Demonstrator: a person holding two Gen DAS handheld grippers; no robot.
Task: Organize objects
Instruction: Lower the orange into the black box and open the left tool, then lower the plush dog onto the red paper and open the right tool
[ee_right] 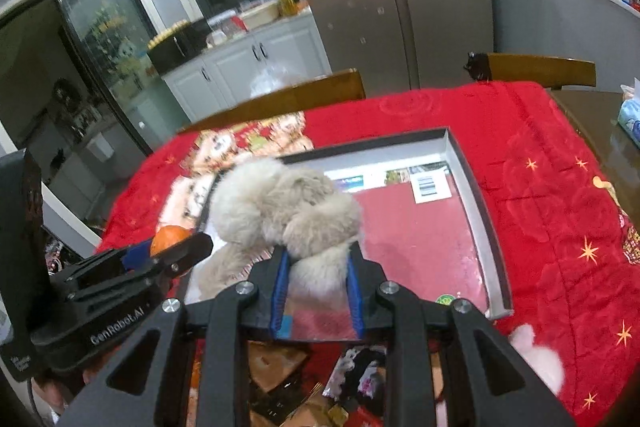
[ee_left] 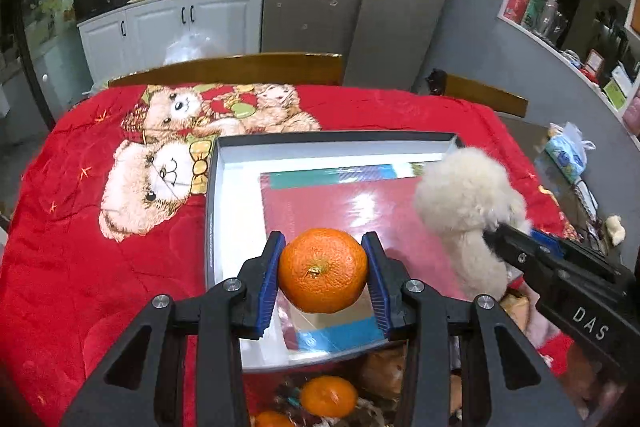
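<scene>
My left gripper (ee_left: 323, 269) is shut on an orange (ee_left: 322, 270), its blue pads pressing both sides, and holds it above the near part of a shallow open box (ee_left: 218, 195). The box has a grey rim and a red glossy sheet (ee_left: 344, 211) lying inside. My right gripper (ee_right: 317, 269) is shut on a fluffy cream plush toy (ee_right: 280, 203) and hangs over the same box (ee_right: 486, 239). In the left wrist view the plush toy (ee_left: 468, 203) and right gripper (ee_left: 494, 237) show at the right. The left gripper (ee_right: 172, 251) with the orange (ee_right: 170, 237) appears at the left of the right wrist view.
A red blanket (ee_left: 100, 267) with teddy bear prints covers the table. Two more oranges (ee_left: 329, 395) and mixed clutter (ee_right: 288, 375) lie at the near edge below the grippers. A pink fluffy item (ee_right: 538, 355) lies near right. Wooden chair backs (ee_left: 228, 69) stand behind the table. A tissue pack (ee_left: 566, 155) sits at the right.
</scene>
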